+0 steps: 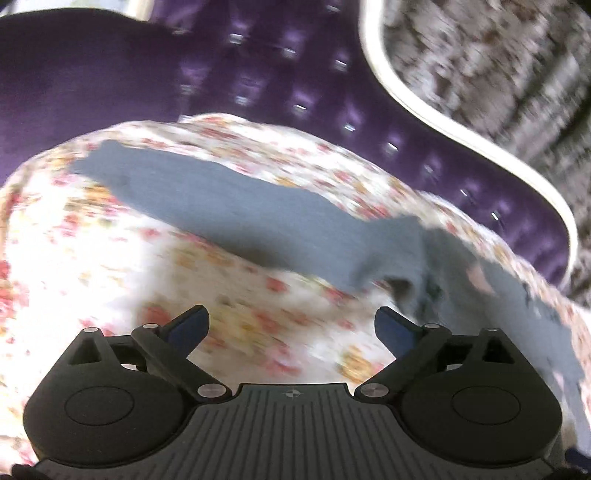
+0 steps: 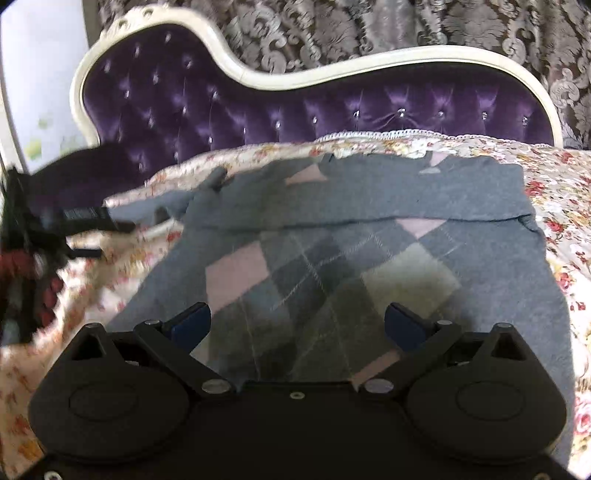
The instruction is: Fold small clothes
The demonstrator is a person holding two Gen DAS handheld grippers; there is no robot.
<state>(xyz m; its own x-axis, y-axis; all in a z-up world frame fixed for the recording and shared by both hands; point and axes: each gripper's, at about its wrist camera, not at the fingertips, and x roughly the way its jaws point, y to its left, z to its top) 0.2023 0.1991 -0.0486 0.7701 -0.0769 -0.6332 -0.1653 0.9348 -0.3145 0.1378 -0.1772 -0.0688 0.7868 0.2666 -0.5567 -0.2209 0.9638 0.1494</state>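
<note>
Your left gripper [image 1: 291,325] has its jaws spread wide, with nothing between them but floral cover; the blue pads [image 1: 190,325] touch no cloth. Your right gripper [image 2: 297,325] is just as wide, its jaws bare too, held over the sweater's argyle front without pinching it.

Beyond the left jaws, a grey sleeve [image 1: 229,206] of the sweater lies stretched flat across the floral bedspread [image 1: 92,251], running from far left toward near right, where it meets the bunched grey body just beside the right-hand finger. That view is blurred, so finer folds cannot be made out.

Beyond the right jaws, the grey argyle sweater [image 2: 332,266] lies spread on the bedspread, its pink and pale diamonds facing up, with a plain grey band folded across its far part. At the left edge of that view the other gripper shows as a dark smear.

Farther off stands the purple tufted sofa back [image 2: 221,107] with its cream frame, and behind it patterned curtains [image 2: 369,33].
</note>
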